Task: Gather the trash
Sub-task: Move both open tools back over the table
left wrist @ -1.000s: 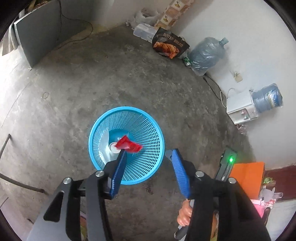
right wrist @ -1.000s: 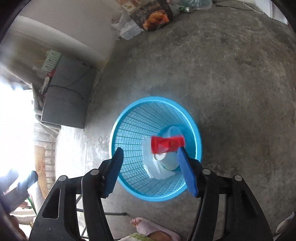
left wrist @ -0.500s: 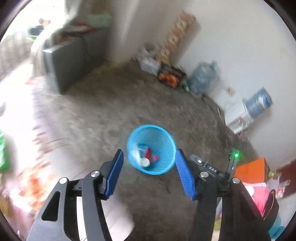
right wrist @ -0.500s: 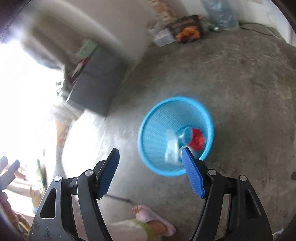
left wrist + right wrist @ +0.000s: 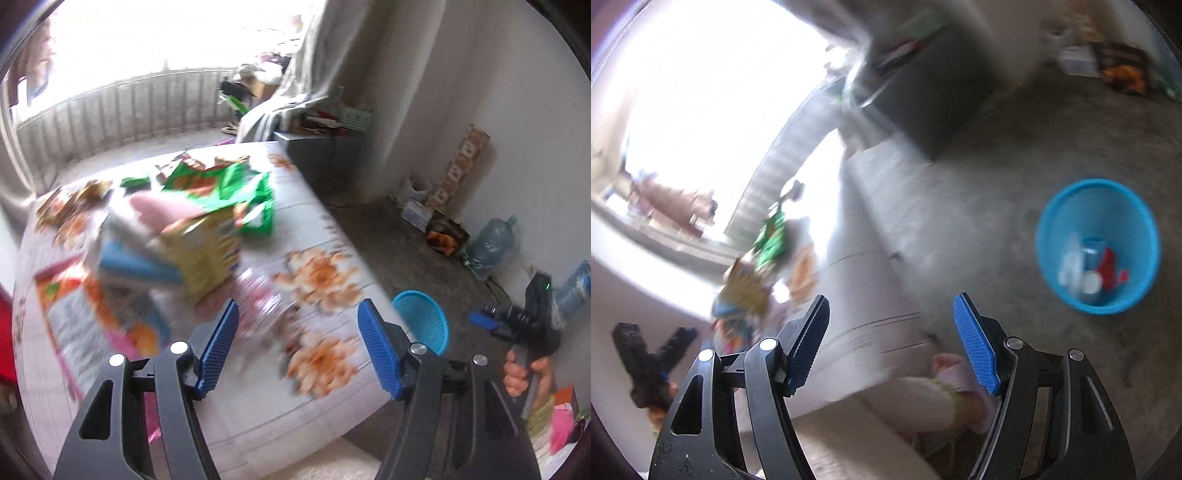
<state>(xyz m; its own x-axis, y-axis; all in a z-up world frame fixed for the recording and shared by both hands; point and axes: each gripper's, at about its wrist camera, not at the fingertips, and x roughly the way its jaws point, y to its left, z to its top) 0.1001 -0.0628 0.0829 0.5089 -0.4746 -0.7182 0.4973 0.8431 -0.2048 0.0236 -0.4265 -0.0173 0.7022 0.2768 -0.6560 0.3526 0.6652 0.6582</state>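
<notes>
**A:** What have I got in the tools?

**B:** Nothing. On my left gripper point(image 5: 297, 347) the blue pads point(image 5: 218, 347) stand wide apart with only air between them, over the near edge of the table point(image 5: 258, 417) and its flower-printed cloth. My right gripper point(image 5: 890, 343) is spread just as wide and bare too, hanging above the table's edge and the concrete floor point(image 5: 1015, 155). The person's foot point(image 5: 955, 373) shows just beyond its right pad.

**A:** And the trash?

**B:** Piled on the table past the left pads, all blurred: a yellow box point(image 5: 207, 251) tilted against a blue-edged carton point(image 5: 136, 264), a pink-bordered flat pack point(image 5: 88, 321) to their left, and green wrappers point(image 5: 236, 195) farther back.

**A:** The bin?

**B:** The blue mesh basket point(image 5: 1097, 206) stands on the floor, well apart from the table, to the right of my right gripper. Inside I see a red piece point(image 5: 1108, 267), a crumpled clear-white bit point(image 5: 1069, 266) and something blue with a round white end; I can't make out more through the blur. From the left wrist only its rim point(image 5: 421, 314) peeks past the table corner.

**A:** Beyond that?

**B:** Water jugs point(image 5: 489, 247) and a dark printed bag point(image 5: 445, 236) along the far wall.
</notes>
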